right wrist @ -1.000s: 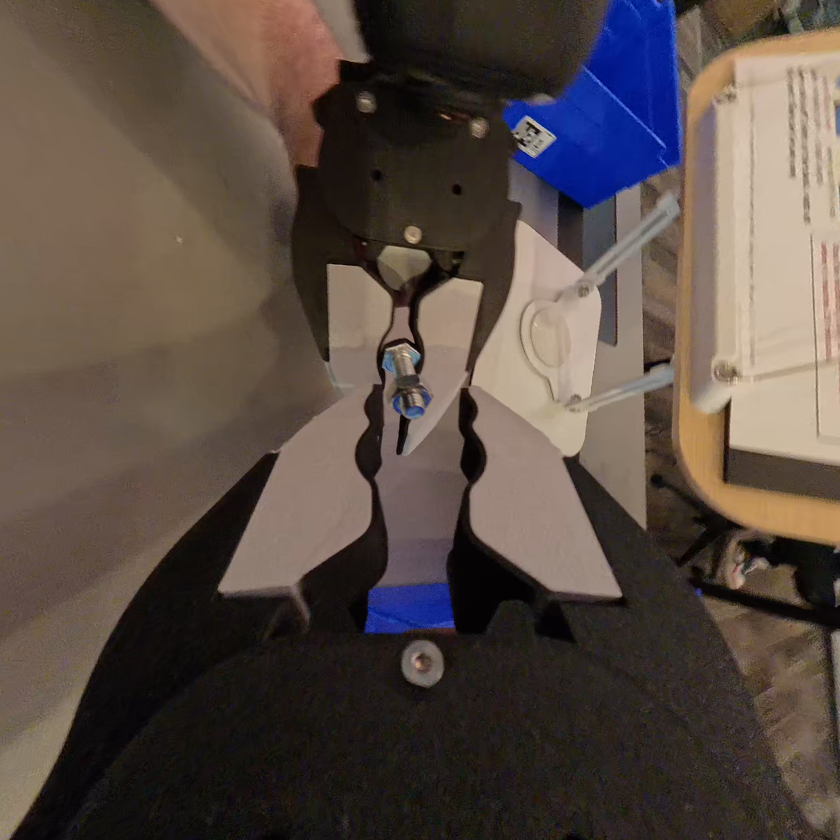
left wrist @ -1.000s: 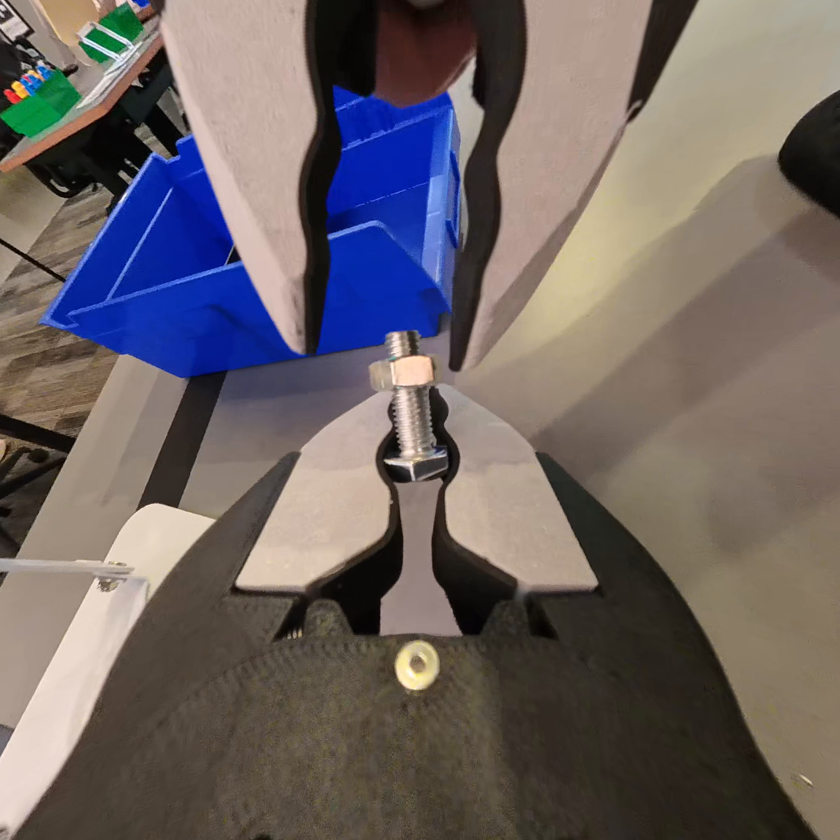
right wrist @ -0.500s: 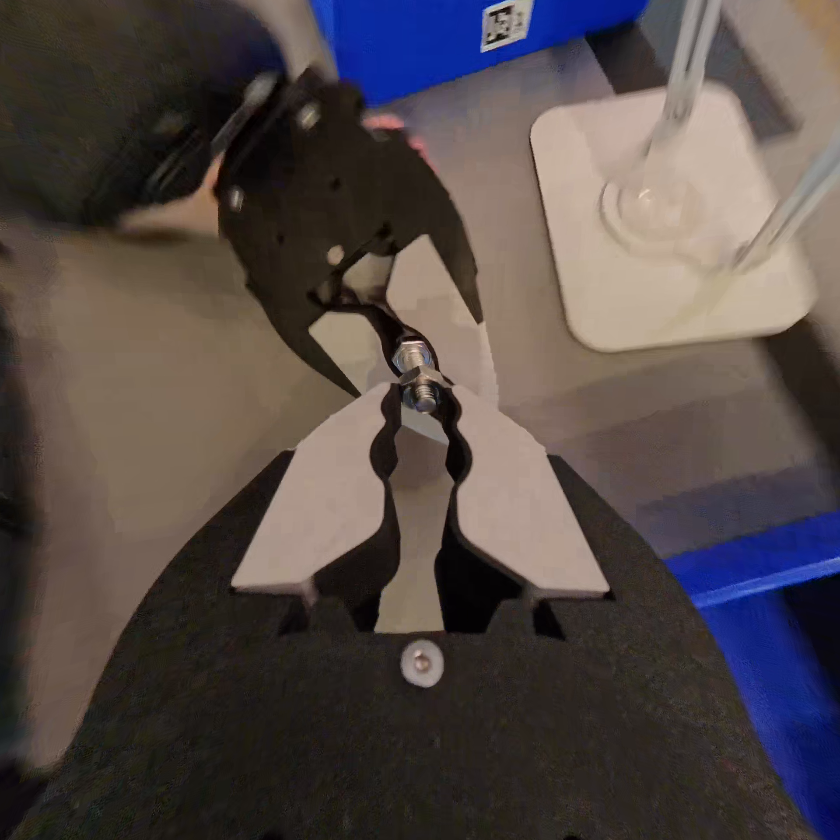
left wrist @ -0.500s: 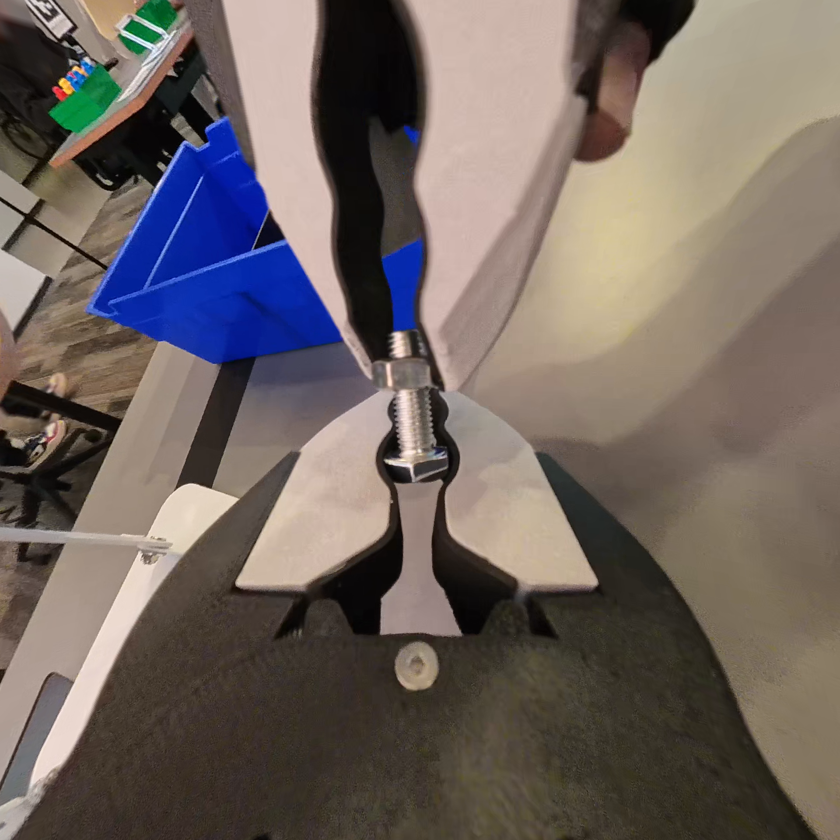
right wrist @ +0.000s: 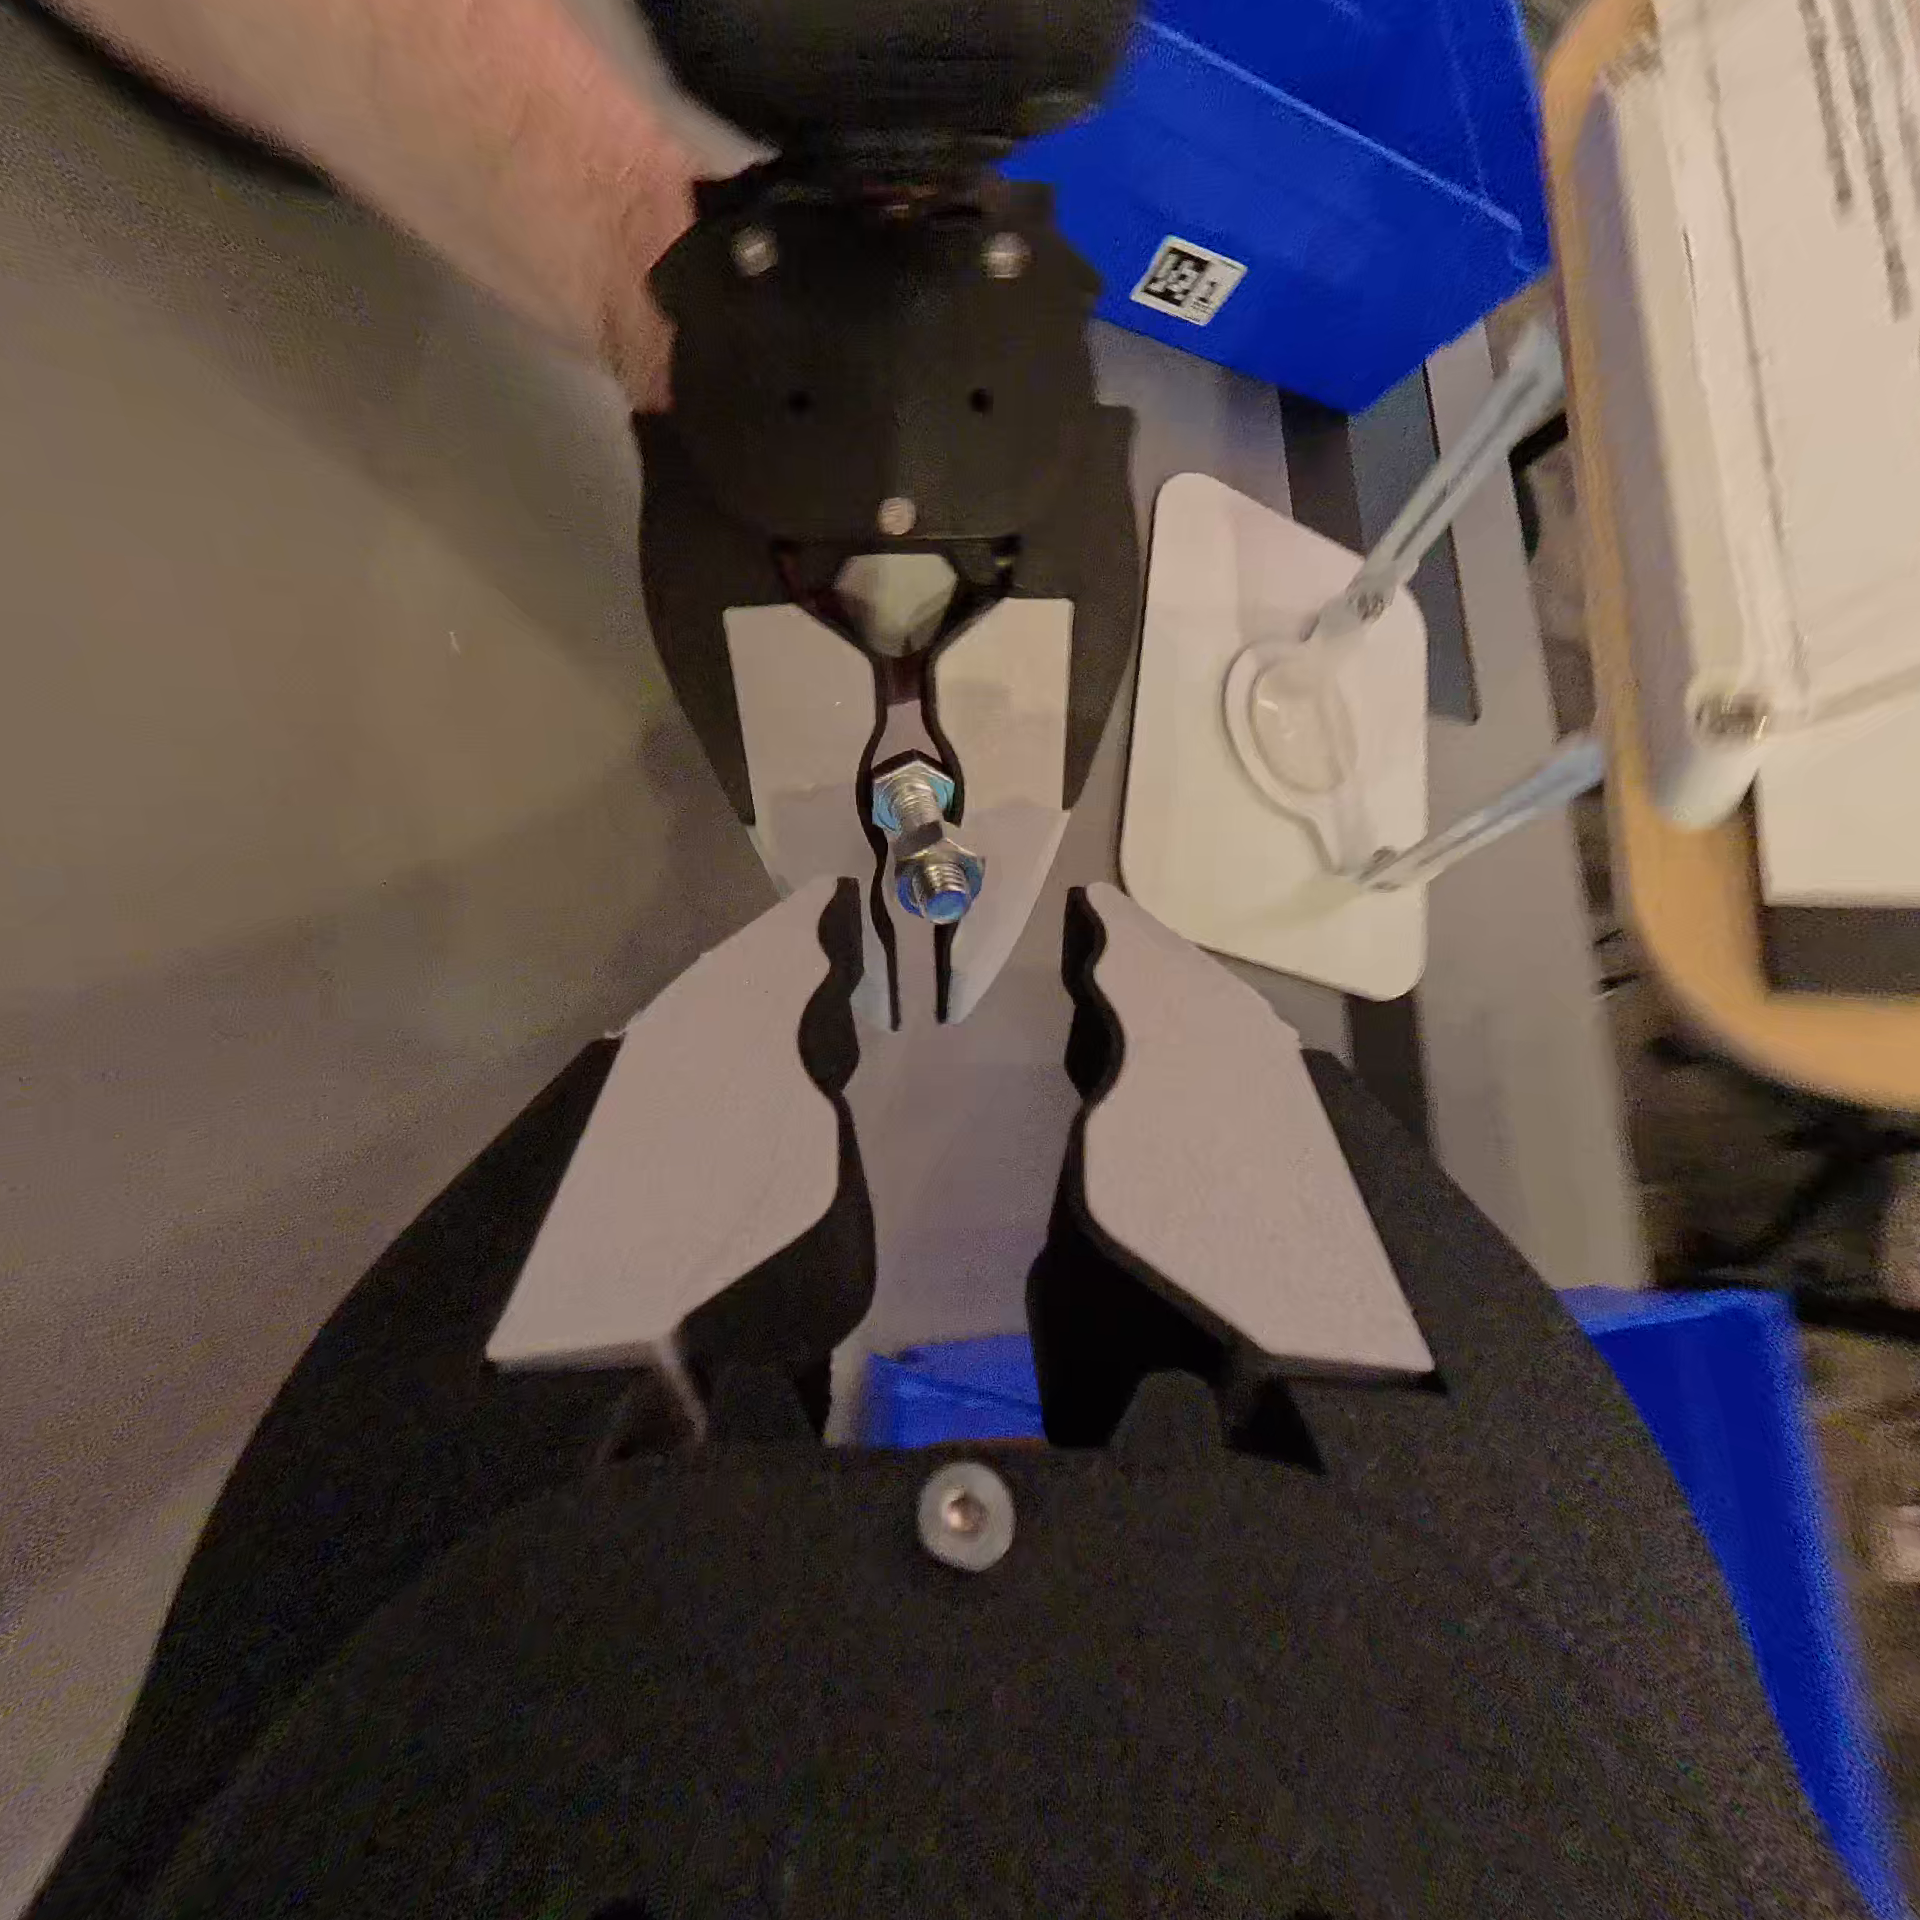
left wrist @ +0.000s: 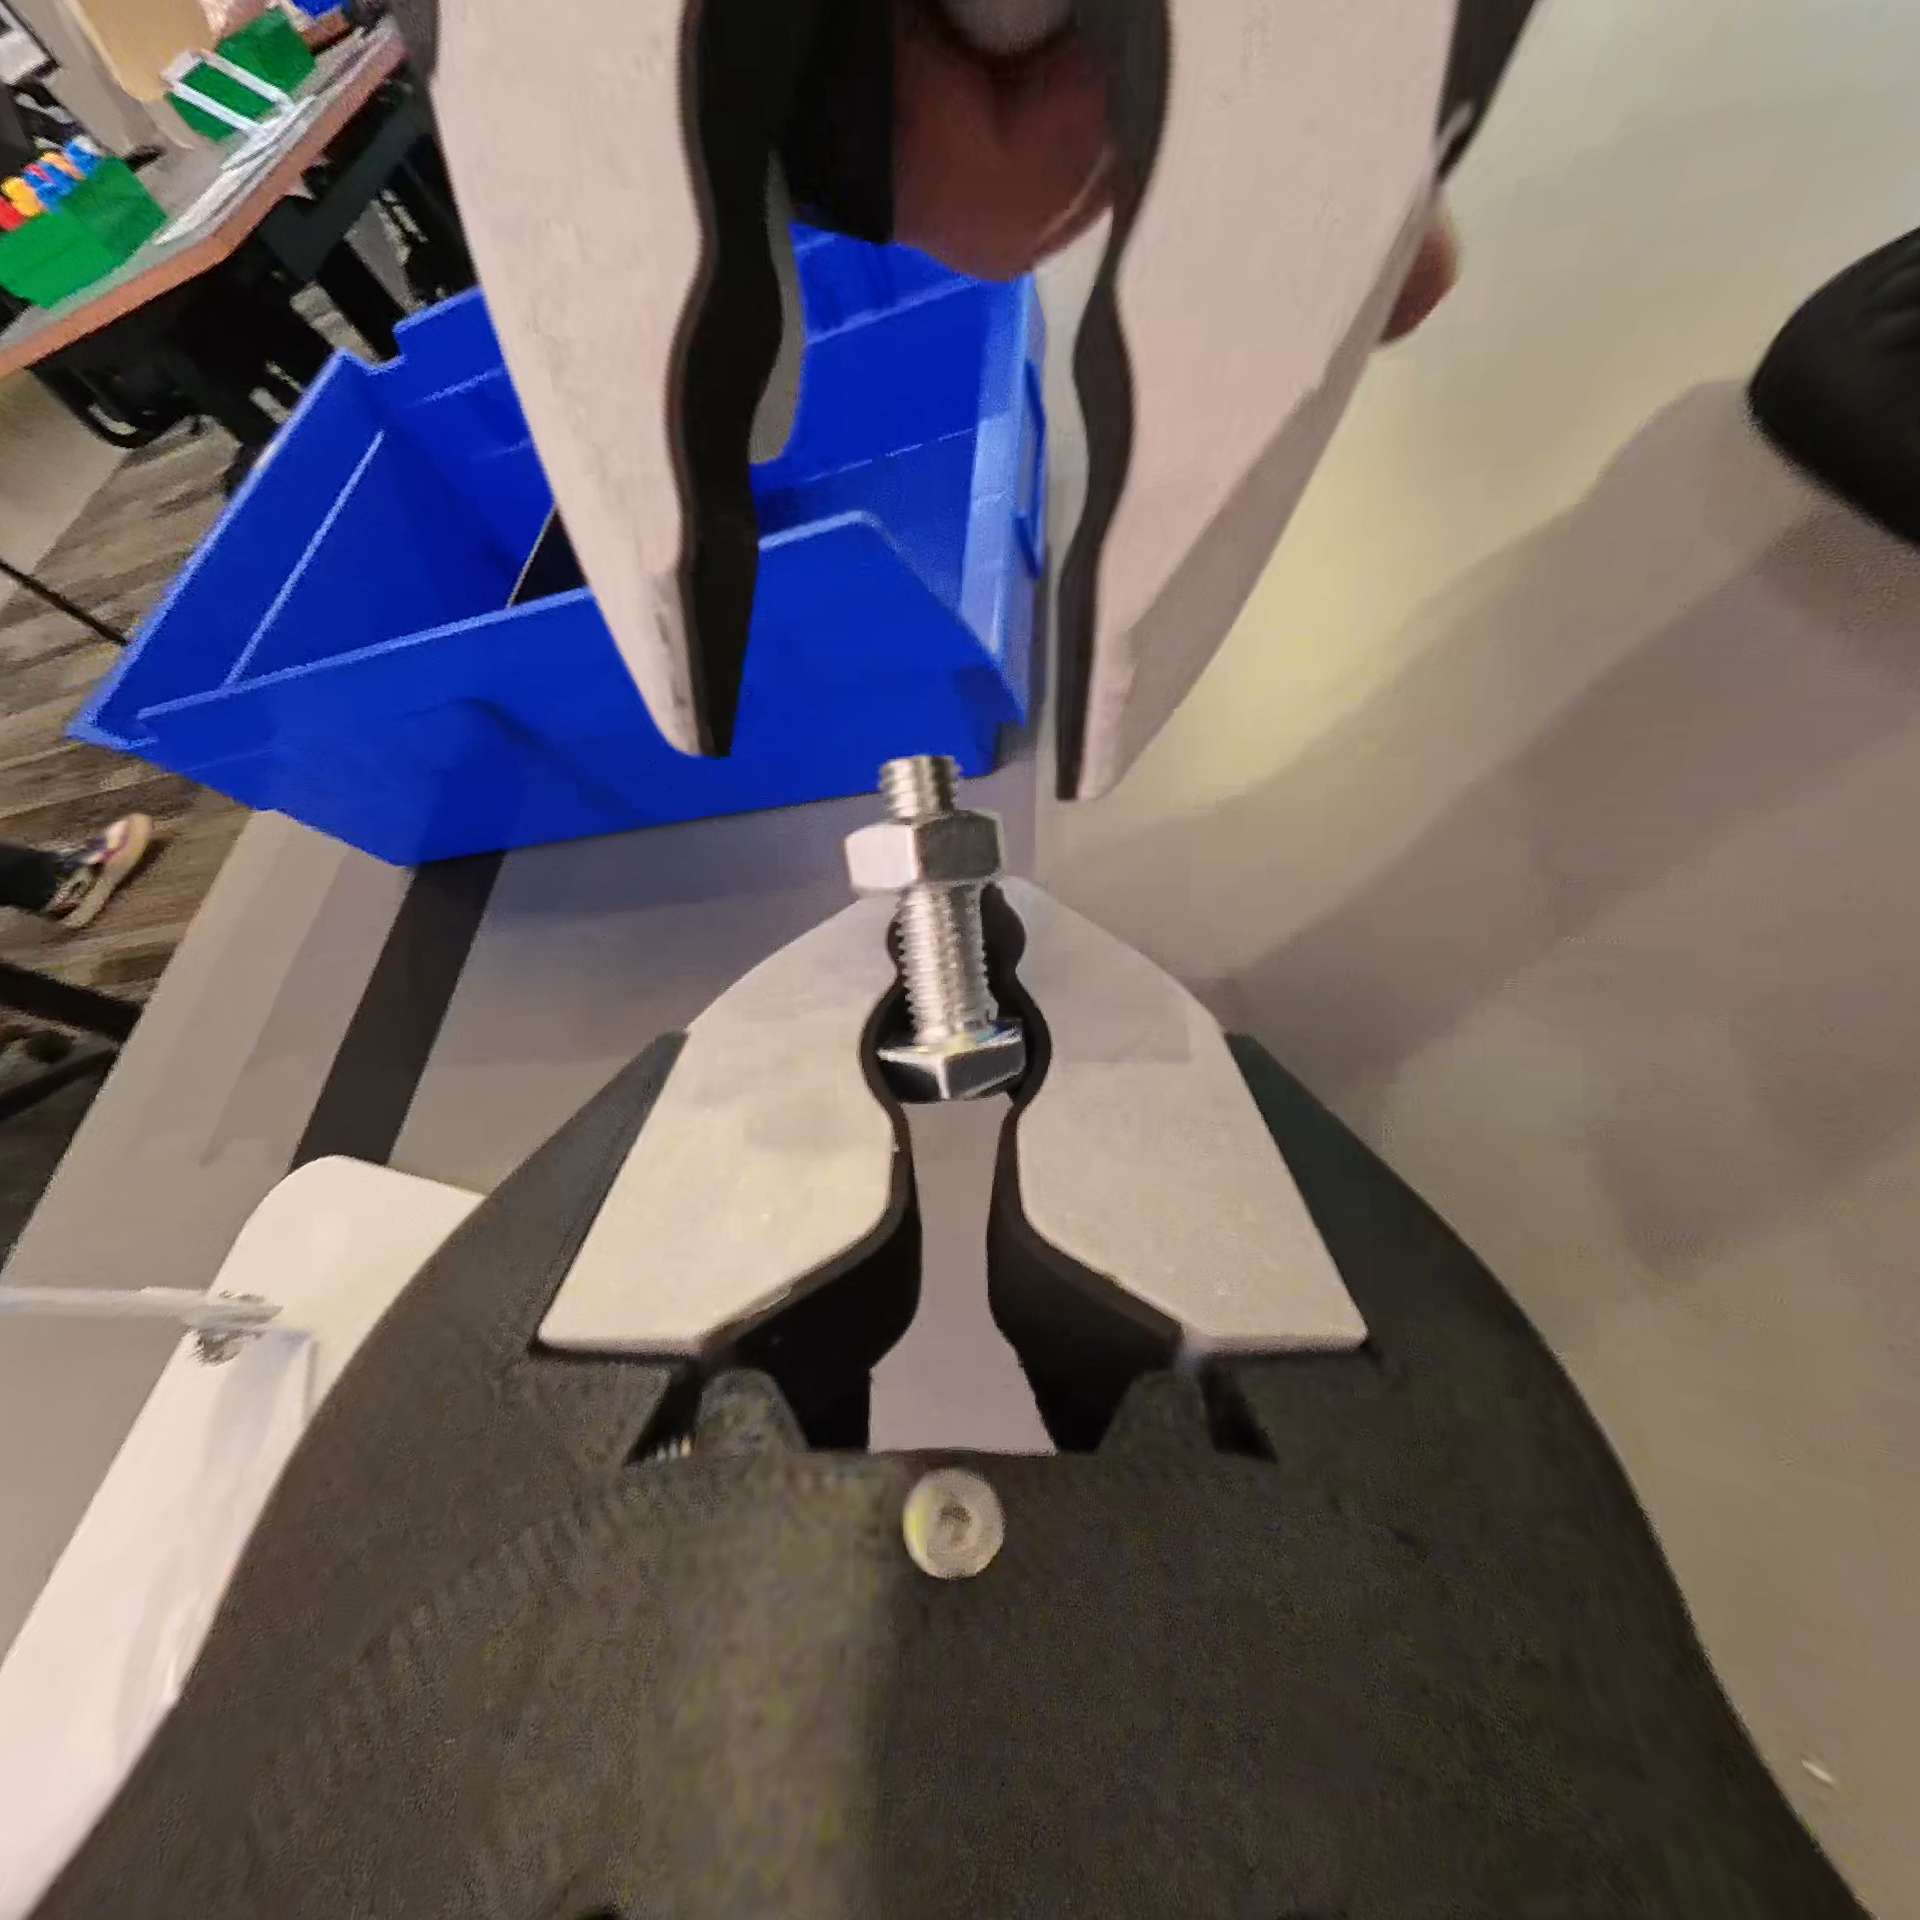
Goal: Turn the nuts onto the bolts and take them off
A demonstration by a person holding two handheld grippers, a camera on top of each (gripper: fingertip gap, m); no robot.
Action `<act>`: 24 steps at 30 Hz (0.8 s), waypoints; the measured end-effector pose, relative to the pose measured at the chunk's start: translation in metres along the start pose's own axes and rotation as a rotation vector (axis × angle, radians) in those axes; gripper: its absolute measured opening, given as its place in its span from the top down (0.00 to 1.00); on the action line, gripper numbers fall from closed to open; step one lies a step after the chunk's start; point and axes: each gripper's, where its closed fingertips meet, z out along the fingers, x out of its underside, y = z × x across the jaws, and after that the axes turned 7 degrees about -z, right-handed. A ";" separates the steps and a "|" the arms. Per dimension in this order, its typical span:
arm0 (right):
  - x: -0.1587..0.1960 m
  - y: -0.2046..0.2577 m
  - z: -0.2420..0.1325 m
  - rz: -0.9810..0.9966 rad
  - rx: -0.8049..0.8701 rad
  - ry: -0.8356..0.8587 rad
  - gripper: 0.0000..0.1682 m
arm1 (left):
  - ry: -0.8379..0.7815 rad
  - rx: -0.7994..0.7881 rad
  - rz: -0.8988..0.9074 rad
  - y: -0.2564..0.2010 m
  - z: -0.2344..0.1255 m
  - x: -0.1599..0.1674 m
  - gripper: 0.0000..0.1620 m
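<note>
Broadly, a grey table [left wrist: 1558, 935] carries a blue bin [left wrist: 416, 665] at its far edge and a white stand base [right wrist: 1226, 727] off to the side. Over it the left gripper [left wrist: 945, 935] is closed on the bolt [left wrist: 940, 971], its head seated in the notch between the fingers and the threaded shank pointing out toward the other tool. Opposite, the right gripper [right wrist: 961, 945] stands spread apart and holds nothing, its tips just clear of the shank's end, one on either side. Smallest is the nut [left wrist: 923, 857], sitting near the free end of the thread with a few turns showing beyond it.

Both pieces look like plain steel: small, rigid, light, with smooth faces likely to slip under the pads. Two opposite flats of the nut seem the best place to pinch, squarely, so that the turn goes into the thread rather than tilting the bolt in its seat.
</note>
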 end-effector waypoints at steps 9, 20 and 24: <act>-0.002 0.007 0.008 -0.314 -0.038 0.080 0.89 | -0.019 0.053 -0.020 -0.007 0.000 -0.004 0.94; -0.003 0.005 0.014 0.969 -0.276 -0.215 0.89 | 0.031 -0.104 0.049 0.012 0.000 0.003 0.94; 0.000 0.005 0.011 0.770 -0.193 -0.186 0.76 | 0.016 -0.077 0.031 0.009 0.001 0.000 0.94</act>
